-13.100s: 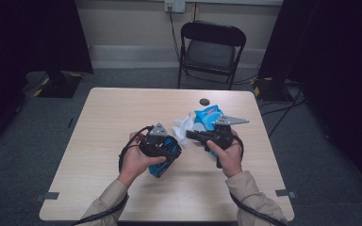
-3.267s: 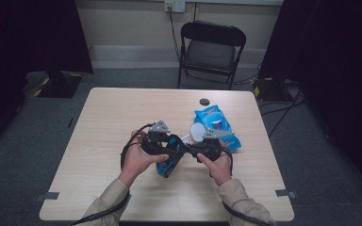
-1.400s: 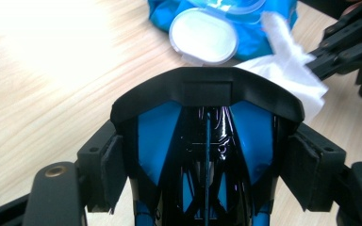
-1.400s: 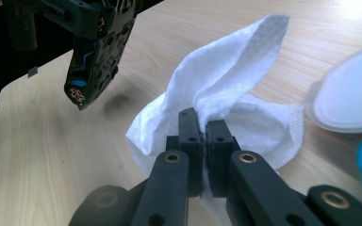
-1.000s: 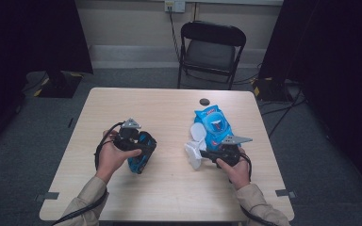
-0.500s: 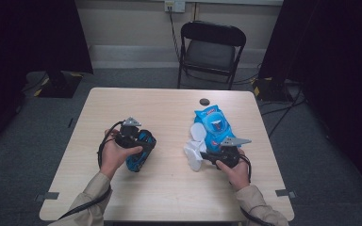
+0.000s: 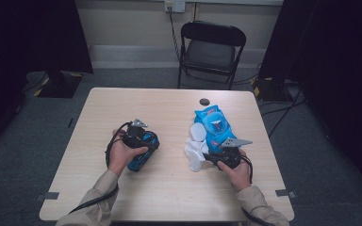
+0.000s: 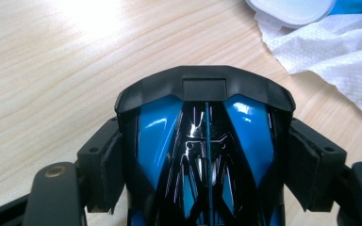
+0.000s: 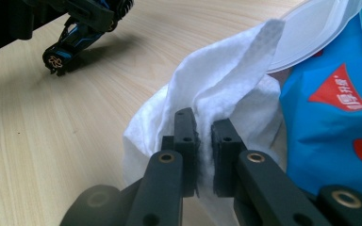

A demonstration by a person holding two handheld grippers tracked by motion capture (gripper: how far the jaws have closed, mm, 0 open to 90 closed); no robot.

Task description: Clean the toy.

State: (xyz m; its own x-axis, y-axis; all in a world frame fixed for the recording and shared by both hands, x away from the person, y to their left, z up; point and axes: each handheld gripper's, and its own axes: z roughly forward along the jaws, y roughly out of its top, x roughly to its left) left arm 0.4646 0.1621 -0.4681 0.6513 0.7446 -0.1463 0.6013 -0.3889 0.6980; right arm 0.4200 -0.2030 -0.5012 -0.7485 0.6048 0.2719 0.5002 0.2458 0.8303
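Note:
A shiny blue and black toy car (image 8: 155, 127) sits between the pads of my left gripper (image 8: 206, 155), which is shut on its sides just above the table; the same car (image 7: 143, 153) shows at the left in the high view. My right gripper (image 9: 205, 136) is shut on a fold of a white wipe (image 9: 221, 80), which stands up from the table. Its jaws have just been opening a little, with the wipe still between them. In the high view the right gripper (image 7: 208, 157) lies beside the wipe (image 7: 194, 153), next to a blue wipe pack (image 7: 214, 125).
The pack's white lid (image 7: 198, 132) is flipped open toward the wipe. A small black round thing (image 7: 204, 101) lies behind the pack. A black folding chair (image 7: 212, 44) stands past the table's far edge (image 7: 169, 90). Bare wood lies between the two hands.
My left hand has sunk a little toward the table with the toy car. The right hand has stayed where it was, on the wipe.

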